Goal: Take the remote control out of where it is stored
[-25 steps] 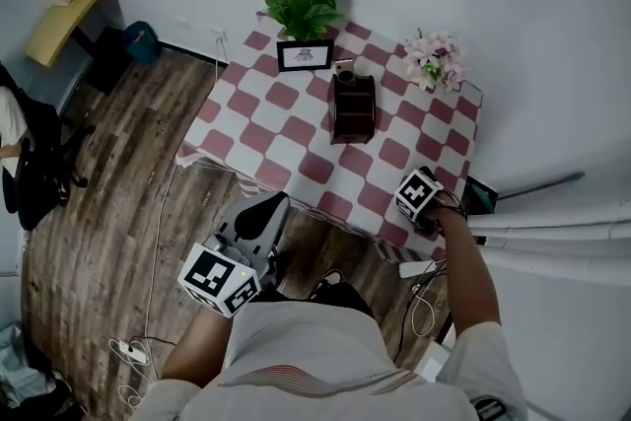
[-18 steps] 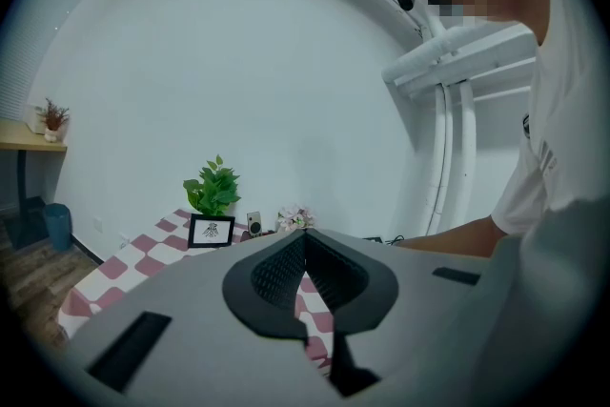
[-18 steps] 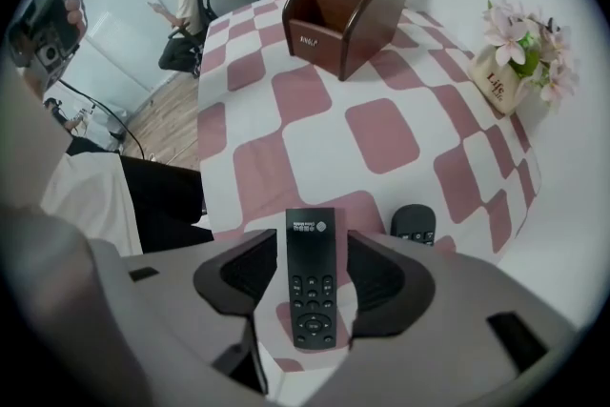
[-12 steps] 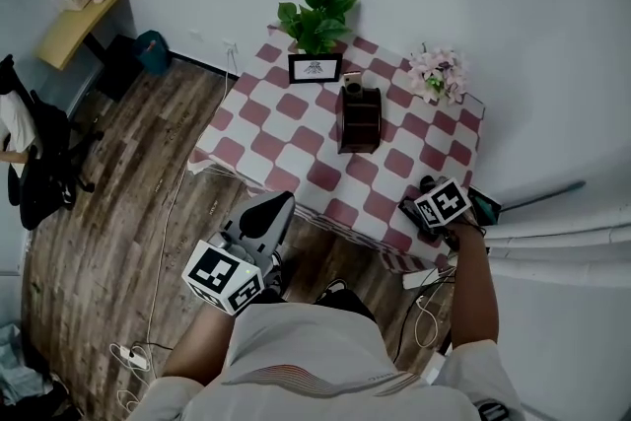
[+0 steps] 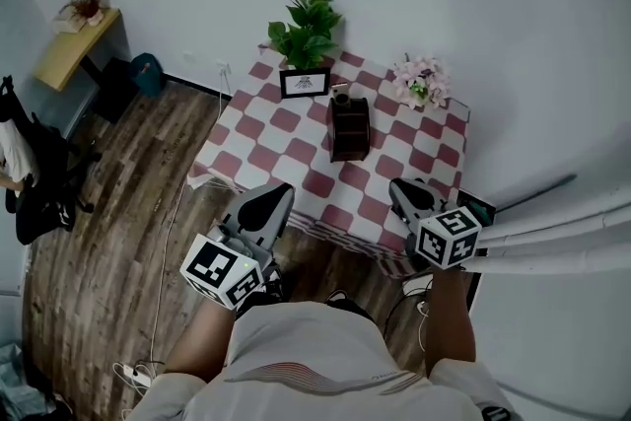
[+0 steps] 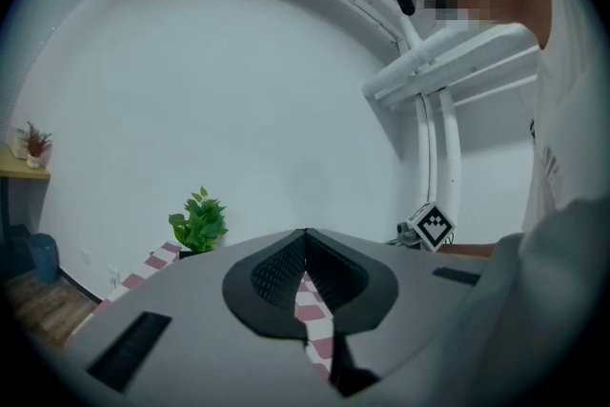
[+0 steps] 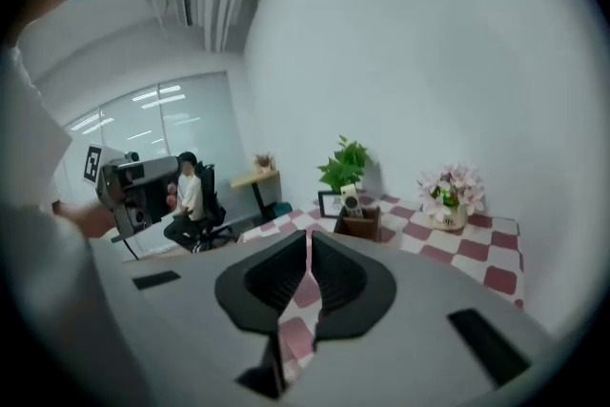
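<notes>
A dark wooden holder (image 5: 351, 129) stands near the middle back of the checkered table (image 5: 286, 153). The remote control (image 5: 340, 95) stands upright in its far end. In the right gripper view the remote control (image 7: 350, 194) pokes up from the holder (image 7: 361, 223), far ahead of the jaws. My right gripper (image 5: 403, 189) hovers at the table's front right corner; its jaws are closing, almost together, with nothing between them. My left gripper (image 5: 275, 196) hangs off the front edge, shut and empty.
A potted plant (image 5: 306, 27) and a small picture frame (image 5: 304, 82) stand at the table's back. A vase of pink flowers (image 5: 419, 80) sits at the back right. A person sits on an office chair (image 7: 192, 197) across the room. A yellow side table (image 5: 71, 33) stands by the left wall.
My right gripper has drawn back from over the table's right corner toward me and now points at the table. The left gripper has hardly moved.
</notes>
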`<state>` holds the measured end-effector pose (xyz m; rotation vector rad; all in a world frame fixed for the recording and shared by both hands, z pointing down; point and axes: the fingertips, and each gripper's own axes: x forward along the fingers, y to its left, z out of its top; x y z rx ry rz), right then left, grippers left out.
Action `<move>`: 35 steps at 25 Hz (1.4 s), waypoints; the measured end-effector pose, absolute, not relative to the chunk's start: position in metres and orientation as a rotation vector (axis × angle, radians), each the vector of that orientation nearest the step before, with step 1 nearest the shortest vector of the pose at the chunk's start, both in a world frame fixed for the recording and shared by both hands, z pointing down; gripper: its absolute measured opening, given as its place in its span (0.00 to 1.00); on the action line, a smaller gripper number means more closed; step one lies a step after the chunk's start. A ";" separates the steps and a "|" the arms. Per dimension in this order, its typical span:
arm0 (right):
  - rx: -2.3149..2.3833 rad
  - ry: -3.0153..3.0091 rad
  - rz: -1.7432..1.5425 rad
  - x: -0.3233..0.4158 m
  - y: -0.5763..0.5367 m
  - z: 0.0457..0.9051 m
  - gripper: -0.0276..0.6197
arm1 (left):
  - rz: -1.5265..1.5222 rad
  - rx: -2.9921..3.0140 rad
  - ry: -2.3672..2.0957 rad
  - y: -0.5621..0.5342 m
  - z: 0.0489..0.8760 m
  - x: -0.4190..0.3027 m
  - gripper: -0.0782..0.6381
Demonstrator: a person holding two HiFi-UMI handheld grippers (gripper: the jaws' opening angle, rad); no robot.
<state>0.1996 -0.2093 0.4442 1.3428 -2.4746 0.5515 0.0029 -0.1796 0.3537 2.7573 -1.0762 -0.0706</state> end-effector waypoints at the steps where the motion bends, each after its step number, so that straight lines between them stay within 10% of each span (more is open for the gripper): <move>1: 1.395 -2.516 0.493 0.196 -0.207 0.431 0.09 | -0.074 2.767 -1.078 -0.179 0.350 0.003 0.12; 35: 1.795 -2.362 0.161 0.182 -0.258 0.381 0.08 | -0.078 2.747 -1.151 -0.188 0.353 -0.034 0.12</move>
